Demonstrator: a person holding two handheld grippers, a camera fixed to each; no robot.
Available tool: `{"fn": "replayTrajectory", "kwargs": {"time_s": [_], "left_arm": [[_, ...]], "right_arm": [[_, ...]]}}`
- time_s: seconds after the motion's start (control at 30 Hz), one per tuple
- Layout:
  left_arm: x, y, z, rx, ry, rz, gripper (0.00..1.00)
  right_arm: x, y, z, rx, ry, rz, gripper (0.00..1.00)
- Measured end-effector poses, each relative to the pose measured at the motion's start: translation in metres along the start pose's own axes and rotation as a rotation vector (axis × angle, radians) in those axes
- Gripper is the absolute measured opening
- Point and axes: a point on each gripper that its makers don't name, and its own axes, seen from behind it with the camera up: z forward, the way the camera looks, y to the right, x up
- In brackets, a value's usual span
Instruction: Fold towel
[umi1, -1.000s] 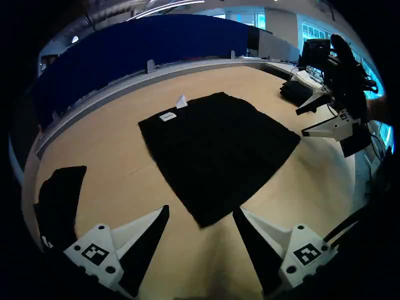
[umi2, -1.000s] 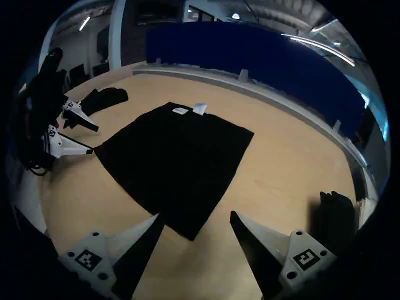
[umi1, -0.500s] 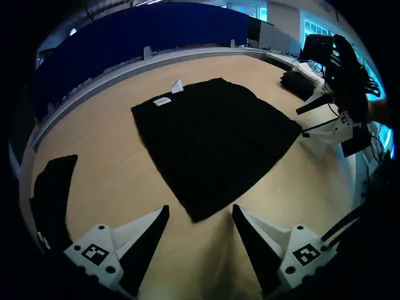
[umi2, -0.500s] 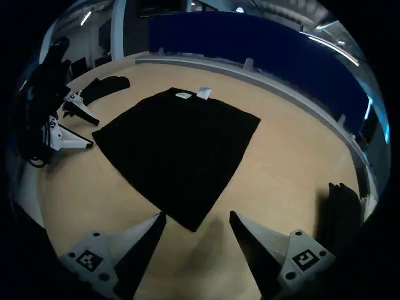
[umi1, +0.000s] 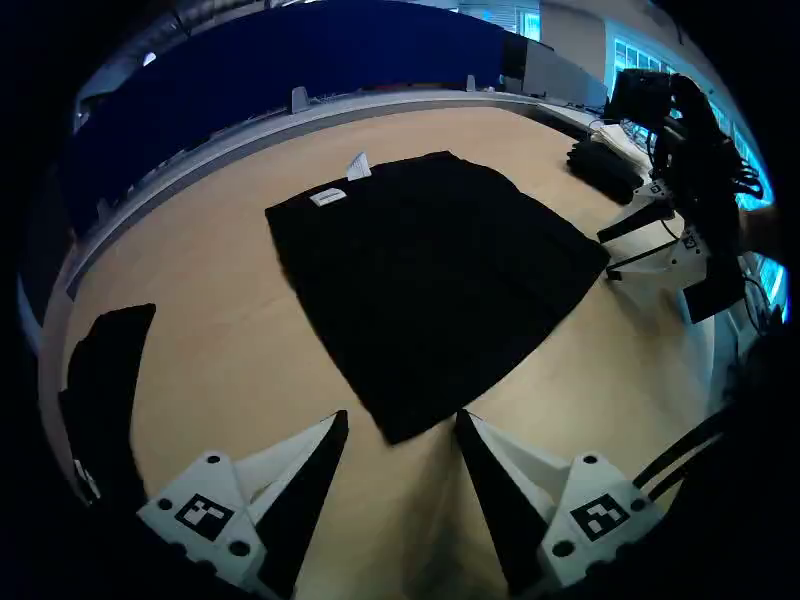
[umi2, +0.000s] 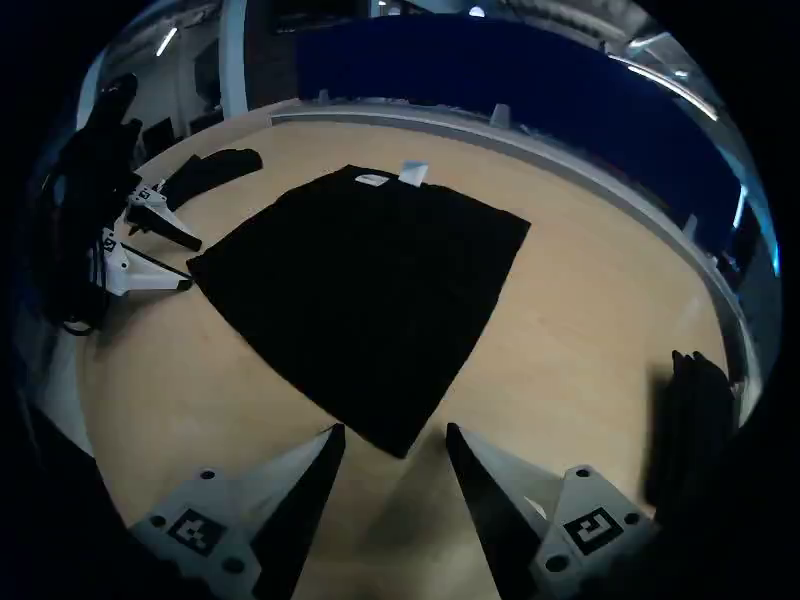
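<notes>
Hovering released beside the black towel (umi1: 430, 270), left gripper (umi1: 400, 420) and right gripper (umi2: 395, 432) may miss its thin corners, scraping the surface (umi1: 200, 300).

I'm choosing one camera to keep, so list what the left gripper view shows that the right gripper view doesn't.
Left gripper view: the white-fingered right gripper whole, from outside, tips beside a corner of the flat black cloth towel. Right gripper view: the white-fingered left gripper likewise, plus a pale pillar. Both: the towel, pale wooden table, blue partition wall, two dark folded piles.
</notes>
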Motion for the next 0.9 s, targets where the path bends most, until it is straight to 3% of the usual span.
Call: {"fn": "replayTrajectory", "kwargs": {"time_s": [0.37, 0.63, 0.67, 0.7, 0.9], "left_arm": [[-0.0005, 0.0001, 0.0002, -0.001, -0.028, -0.001, 0.74], [-0.0009, 0.0027, 0.0028, -0.005, -0.034, 0.008, 0.64], [-0.0009, 0.0032, 0.0031, -0.006, -0.034, 0.009, 0.59], [-0.0008, 0.0037, 0.0032, -0.005, -0.035, 0.011, 0.54], [-0.0012, 0.0054, 0.002, -0.001, -0.035, 0.008, 0.51]], "right_arm": [[-0.0006, -0.0028, 0.0019, 0.017, 0.003, 0.022, 0.68], [-0.0005, -0.0041, 0.0012, 0.021, -0.001, 0.019, 0.65], [-0.0003, -0.0042, 0.0012, 0.022, -0.002, 0.019, 0.64], [-0.0002, -0.0042, 0.0013, 0.022, -0.003, 0.019, 0.62], [0.0007, -0.0015, 0.0026, 0.018, -0.01, 0.029, 0.43]]}}
